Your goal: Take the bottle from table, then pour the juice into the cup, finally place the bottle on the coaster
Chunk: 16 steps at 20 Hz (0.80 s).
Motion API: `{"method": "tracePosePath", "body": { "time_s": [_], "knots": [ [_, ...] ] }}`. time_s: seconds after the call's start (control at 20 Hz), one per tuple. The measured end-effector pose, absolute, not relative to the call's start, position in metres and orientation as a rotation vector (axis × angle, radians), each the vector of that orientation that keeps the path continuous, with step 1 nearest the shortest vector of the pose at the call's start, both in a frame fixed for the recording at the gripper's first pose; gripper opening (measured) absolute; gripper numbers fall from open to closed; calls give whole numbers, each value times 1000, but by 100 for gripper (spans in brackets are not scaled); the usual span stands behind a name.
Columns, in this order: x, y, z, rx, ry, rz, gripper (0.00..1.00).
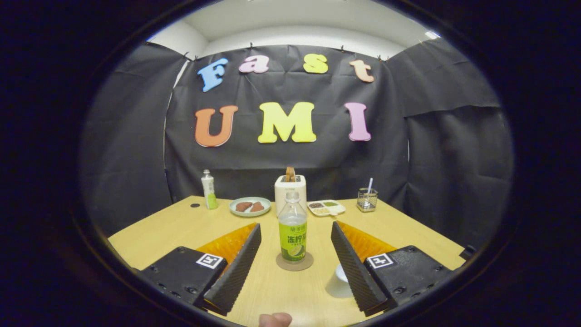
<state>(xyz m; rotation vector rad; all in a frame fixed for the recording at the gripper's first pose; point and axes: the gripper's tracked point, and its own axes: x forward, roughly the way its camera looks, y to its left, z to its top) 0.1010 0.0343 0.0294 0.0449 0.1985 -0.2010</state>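
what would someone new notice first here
The green-labelled bottle stands upright on a round coaster, between the open gripper's fingers, touching neither. A white cup sits partly hidden by one finger, and a toaster stands beyond the bottle.

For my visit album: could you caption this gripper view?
Open gripper fingers flank a clear green-labelled juice bottle standing upright on a round brown coaster, white cup alongside.

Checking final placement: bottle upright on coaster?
Yes: bottle stands upright, base on coaster, between the open tongs, untouched by either.
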Motion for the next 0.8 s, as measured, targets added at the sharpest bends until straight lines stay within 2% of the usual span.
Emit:
{"method": "tracePosePath", "body": {
  "time_s": [0.45,0.8],
  "knots": [
    [22,42,62,49,105,-178,99],
    [-4,42,57,72,93,-178,99]
  ]
}}
